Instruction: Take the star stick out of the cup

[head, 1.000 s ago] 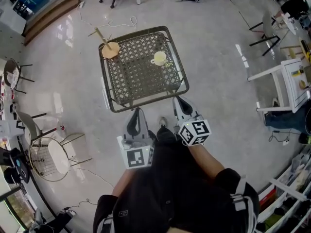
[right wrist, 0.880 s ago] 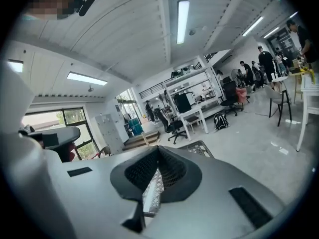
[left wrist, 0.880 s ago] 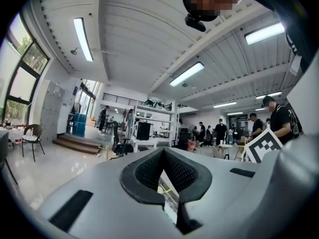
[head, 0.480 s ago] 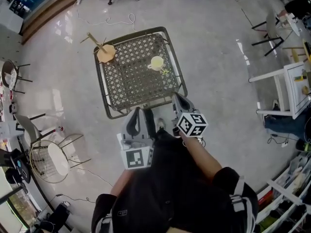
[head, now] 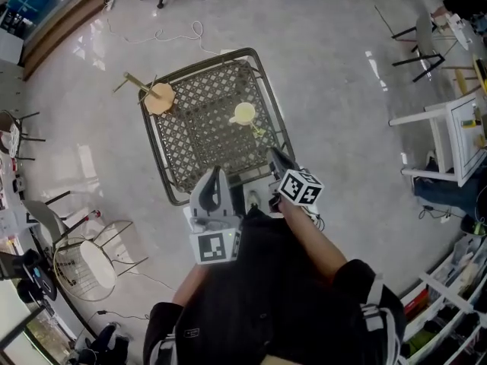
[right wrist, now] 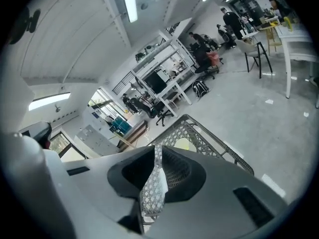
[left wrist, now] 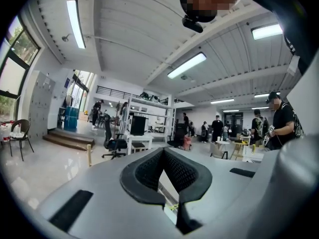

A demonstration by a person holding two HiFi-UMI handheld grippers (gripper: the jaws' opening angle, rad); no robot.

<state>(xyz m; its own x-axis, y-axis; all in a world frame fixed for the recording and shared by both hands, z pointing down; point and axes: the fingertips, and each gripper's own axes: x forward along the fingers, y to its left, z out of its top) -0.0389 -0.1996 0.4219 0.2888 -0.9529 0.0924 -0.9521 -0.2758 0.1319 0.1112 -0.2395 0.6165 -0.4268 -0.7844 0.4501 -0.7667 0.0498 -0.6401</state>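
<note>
**You close in on the tabletop**

You have stepped nearer, so the tabletop [head: 190, 139] and the cup [head: 244, 113] sit lower in the head view than a second ago. Your left gripper [head: 215, 173] and right gripper [head: 272, 155] now overlap its near edge, where before they stopped short. The right fingers [right wrist: 173, 171] are opening, with nothing between them.
</note>
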